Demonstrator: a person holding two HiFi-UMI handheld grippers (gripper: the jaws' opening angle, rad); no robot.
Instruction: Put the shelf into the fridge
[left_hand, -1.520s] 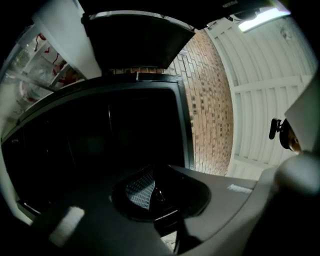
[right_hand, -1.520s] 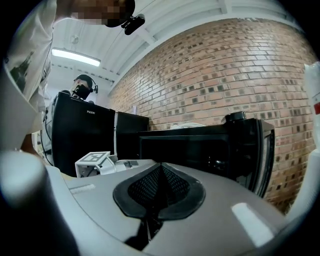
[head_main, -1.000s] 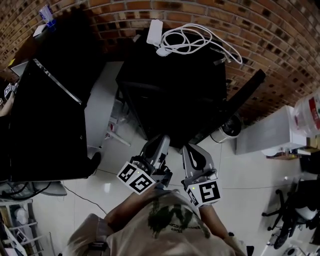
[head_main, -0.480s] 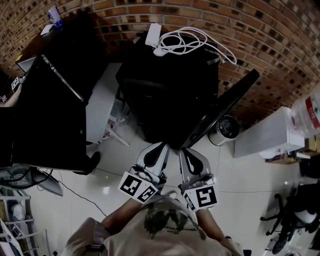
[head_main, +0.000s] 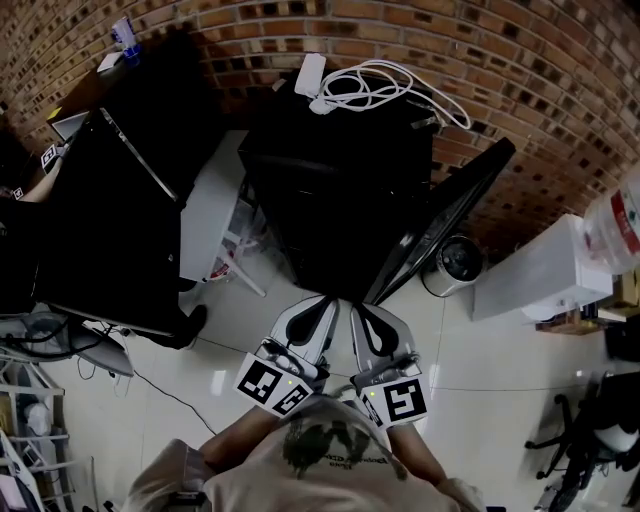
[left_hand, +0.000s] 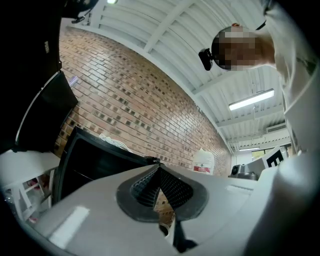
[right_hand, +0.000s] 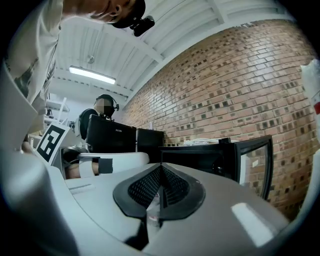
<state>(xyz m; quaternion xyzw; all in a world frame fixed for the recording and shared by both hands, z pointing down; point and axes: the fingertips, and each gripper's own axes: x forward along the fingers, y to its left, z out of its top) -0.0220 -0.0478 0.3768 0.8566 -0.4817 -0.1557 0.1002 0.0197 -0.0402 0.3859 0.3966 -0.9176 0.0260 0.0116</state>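
Observation:
The black mini fridge (head_main: 340, 180) stands against the brick wall with its door (head_main: 440, 225) swung open to the right. It also shows in the left gripper view (left_hand: 100, 160) and the right gripper view (right_hand: 200, 157). I see no shelf in any view. My left gripper (head_main: 322, 305) and right gripper (head_main: 358, 312) hover side by side just before the fridge's open front, tips nearly touching each other. The left gripper (left_hand: 159, 172) has its pads pressed together. The right gripper (right_hand: 160, 182) is shut too, with a faint pale streak in the seam that I cannot identify.
A white cable (head_main: 385, 80) and a white adapter (head_main: 310, 72) lie on the fridge top. A black cabinet (head_main: 100, 230) stands at left, a small round bin (head_main: 458, 262) and a white box (head_main: 545, 275) at right. A seated person (right_hand: 102, 117) is behind.
Both grippers have drawn closer together and a little back toward my body. Their jaws stay shut.

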